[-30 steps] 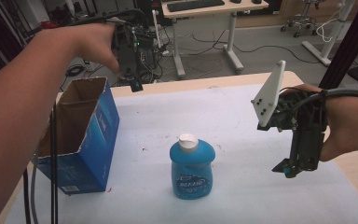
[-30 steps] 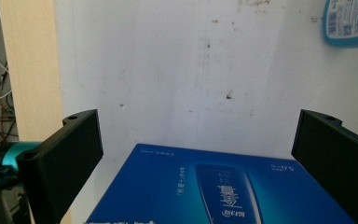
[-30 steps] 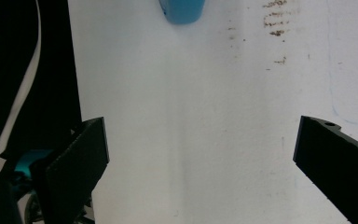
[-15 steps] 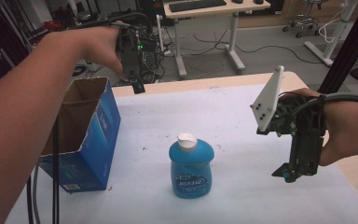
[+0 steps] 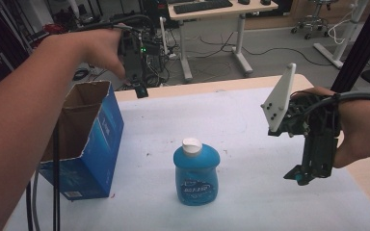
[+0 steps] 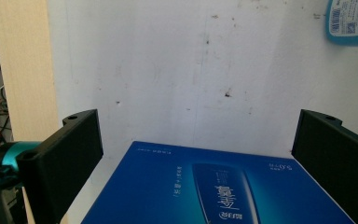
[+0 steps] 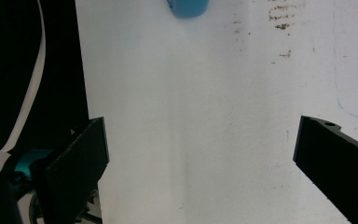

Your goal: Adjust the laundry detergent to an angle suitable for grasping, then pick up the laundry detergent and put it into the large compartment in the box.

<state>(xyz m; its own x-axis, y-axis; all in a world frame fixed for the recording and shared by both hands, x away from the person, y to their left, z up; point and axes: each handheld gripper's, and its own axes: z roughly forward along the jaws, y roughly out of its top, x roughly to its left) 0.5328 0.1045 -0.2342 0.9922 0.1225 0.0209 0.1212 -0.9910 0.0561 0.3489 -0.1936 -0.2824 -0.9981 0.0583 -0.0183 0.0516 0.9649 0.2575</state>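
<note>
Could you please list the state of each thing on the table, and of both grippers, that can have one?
Blue cardboard box: upright, top flaps open, inside not visible.
Blue bottle: upright, white cap on, free of both grippers.
Left gripper: open, empty, held above the table's far edge behind the box.
Right gripper: open, empty, pointing down at the table, right of the bottle.

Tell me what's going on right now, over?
Left hand-held gripper open above open blue cardboard box. Right hand-held gripper open, empty. Blue plastic bottle with white cap stands untouched between them, path clear.
</note>
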